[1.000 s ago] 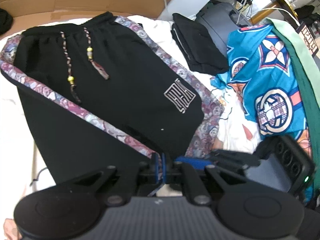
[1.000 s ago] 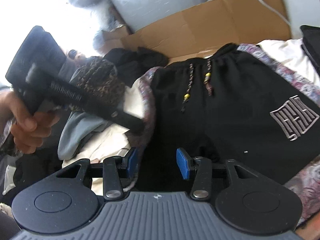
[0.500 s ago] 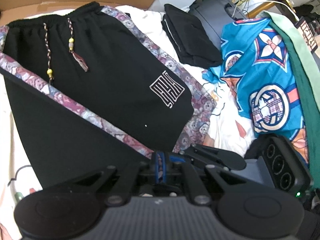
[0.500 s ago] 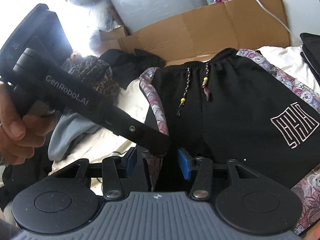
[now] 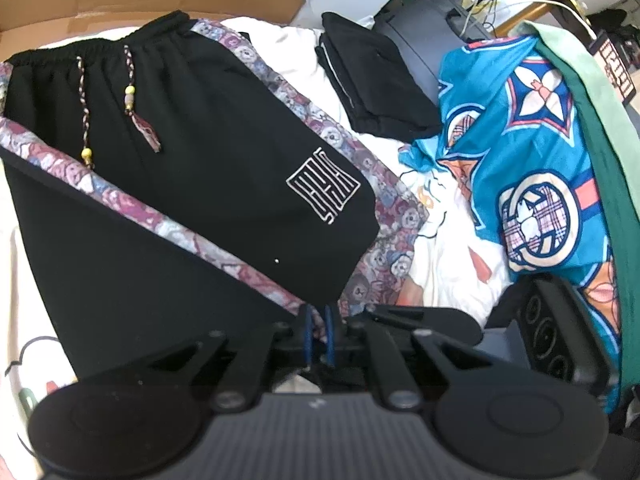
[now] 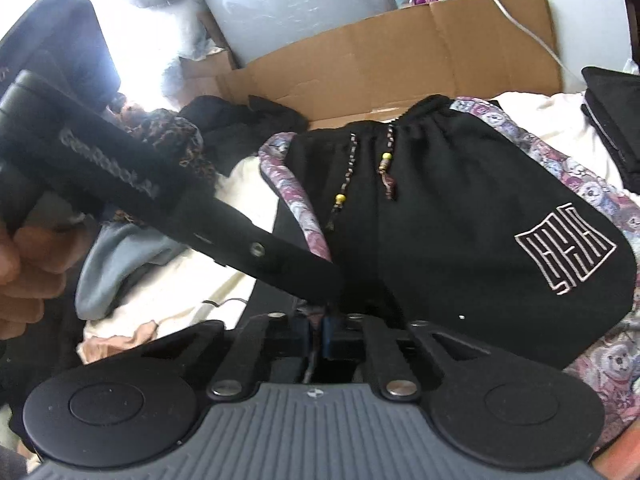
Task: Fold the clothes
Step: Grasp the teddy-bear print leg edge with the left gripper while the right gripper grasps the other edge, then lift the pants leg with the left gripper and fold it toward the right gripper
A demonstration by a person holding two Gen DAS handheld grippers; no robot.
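Jaws of left gripper (image 5: 317, 334) and right gripper (image 6: 316, 334) both clenched on black shorts (image 5: 208, 184) hem; cardboard box (image 6: 384, 60) behind.

Daylight floods in from the upper left of the right wrist view, blown out to white above the black shorts (image 6: 460, 216). The near handle left of them is smeared by blur. Both views bow at their edges, corners black.

Each hand-held gripper (image 5: 318, 334) is matte black with blue finger pads (image 6: 329, 334). Silver screws (image 6: 400, 387) dot its linkages. Bare skin shows on the hand (image 6: 20, 280).
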